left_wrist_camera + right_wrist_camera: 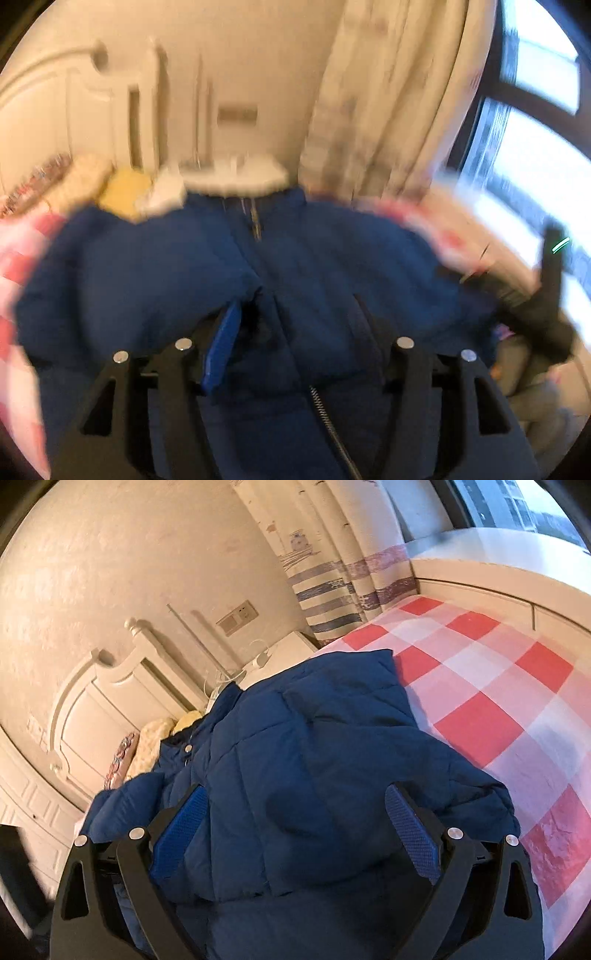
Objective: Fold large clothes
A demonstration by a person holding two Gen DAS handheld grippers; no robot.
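Observation:
A dark blue padded jacket (155,266) lies spread on a bed with a red and white checked sheet (491,686). In the left wrist view, which is blurred, the zip runs up the middle and my left gripper (295,314) stands open over the jacket's lower part, with fabric bunched between its fingers. In the right wrist view the jacket (314,746) lies folded over itself, and my right gripper (295,812) is open, its blue pads (413,834) on either side of the puffy fabric. The right gripper's black body (546,295) shows at the jacket's right edge.
A white headboard (96,709) and cream and yellow pillows (159,738) are at the bed's far end. A white bedside stand (284,650) with cables, a striped curtain (332,590) and a window ledge (498,572) lie beyond the bed.

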